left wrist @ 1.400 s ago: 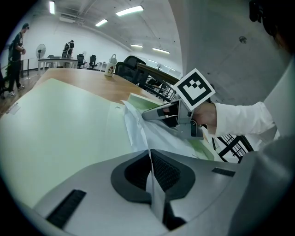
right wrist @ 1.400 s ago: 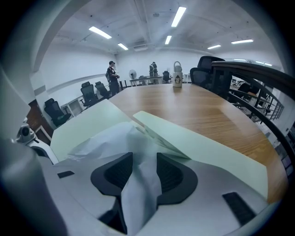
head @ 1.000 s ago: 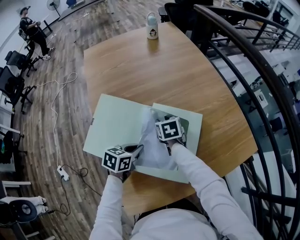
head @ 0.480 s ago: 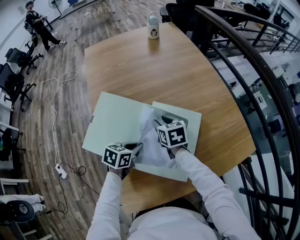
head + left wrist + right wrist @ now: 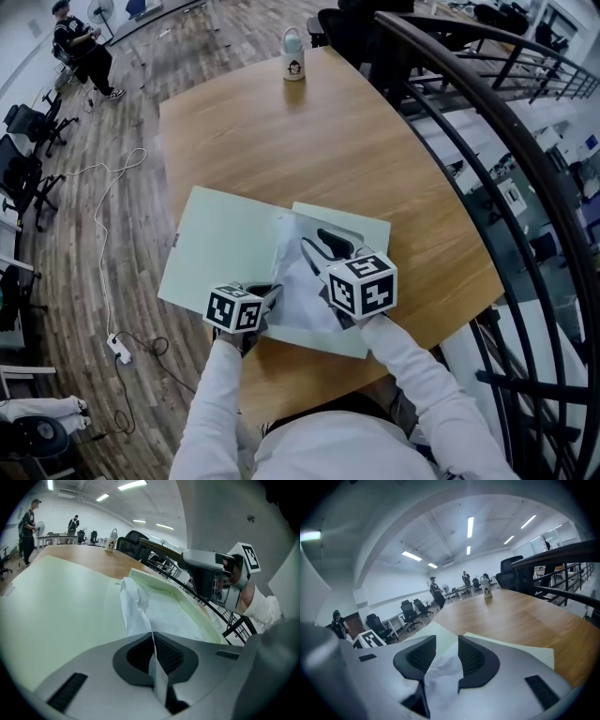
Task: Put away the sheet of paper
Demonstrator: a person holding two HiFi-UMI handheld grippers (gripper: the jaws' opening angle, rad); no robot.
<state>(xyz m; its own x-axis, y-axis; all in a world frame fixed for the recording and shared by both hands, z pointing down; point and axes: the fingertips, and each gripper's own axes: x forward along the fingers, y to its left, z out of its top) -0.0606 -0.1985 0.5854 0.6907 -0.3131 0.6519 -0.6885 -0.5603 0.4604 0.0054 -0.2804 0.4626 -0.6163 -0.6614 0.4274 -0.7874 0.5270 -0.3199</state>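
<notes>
The left tongs (image 5: 153,644) are clenched tight on the sheet of paper (image 5: 305,286). They pinch its near edge, and the thin white edge stands up in the crack between the two gray jaws. The dark pads have a tiny bumpy grid on them.

The right tongs (image 5: 314,239) are let go. Their jaws stand wide apart and have just been closing a little. In the right gripper view the white paper shows in the gap between them, but the pads do not press on it. In the head view these tongs hang above the paper.

The sheet of paper lies on the right half of an open folder (image 5: 225,244), right beside the fold in the middle. Its long side runs along that fold — from the edge near the person toward the far side of the counter (image 5: 309,141). The paper is thin, white and crumpled, with wrinkles and a raised bump along its left side.

The folder is pale green, flat and smooth, and lies open like a book — its left half is bare. The counter is brown wood with fine stripes and a curved edge. A small white bottle (image 5: 292,53) stands at the far end, well away from the folder.
</notes>
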